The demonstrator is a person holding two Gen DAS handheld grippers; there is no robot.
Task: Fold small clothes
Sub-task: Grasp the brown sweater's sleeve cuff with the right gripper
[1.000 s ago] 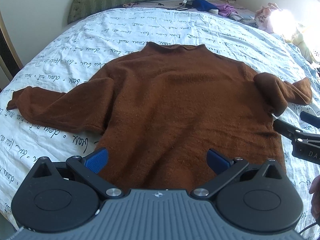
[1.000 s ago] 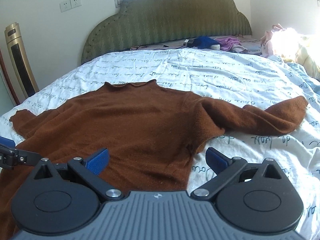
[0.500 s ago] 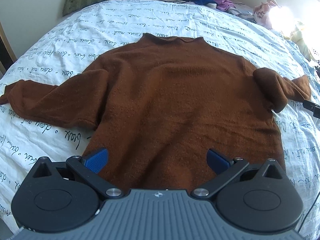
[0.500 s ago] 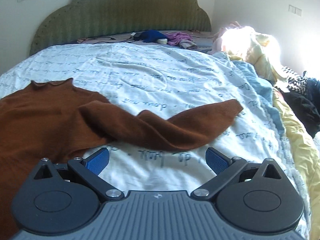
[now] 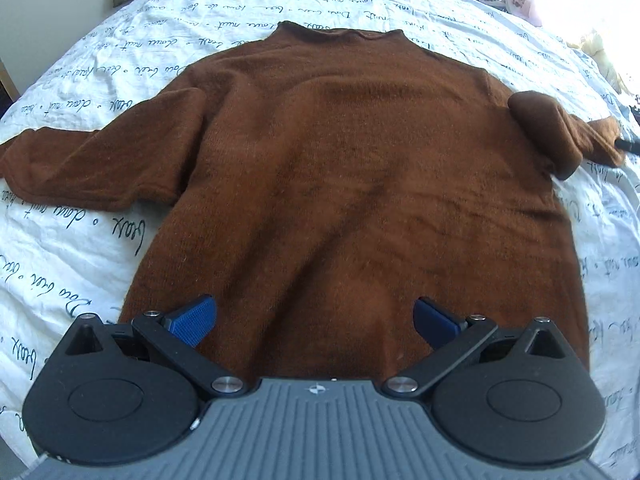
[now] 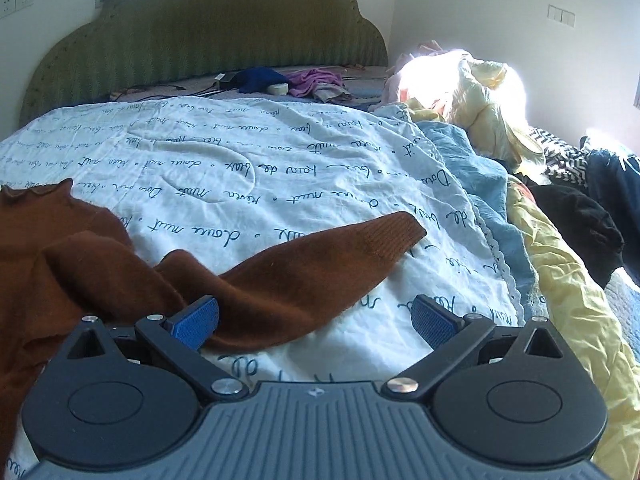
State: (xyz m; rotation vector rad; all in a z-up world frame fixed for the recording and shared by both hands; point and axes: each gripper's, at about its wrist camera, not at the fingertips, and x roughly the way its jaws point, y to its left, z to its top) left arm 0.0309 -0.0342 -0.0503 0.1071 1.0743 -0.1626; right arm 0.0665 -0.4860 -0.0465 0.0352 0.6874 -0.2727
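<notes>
Both claws gape empty: left gripper (image 5: 314, 317) over the sweater (image 5: 352, 184) hem, right gripper (image 6: 314, 317) at the sleeve (image 6: 320, 272) edge, bare sheet (image 6: 248, 168) beyond.

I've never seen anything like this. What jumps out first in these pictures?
The brown sweater dominates: it lies spread flat on a white bedspread printed with dark handwriting, one sleeve stretched toward the bed's right side. Each view also shows a black gripper with blue-padded jaws wide open, the left gripper over the sweater's hem, the right gripper just short of that sleeve. A sunlit heap of yellow bedding glares beyond.
</notes>
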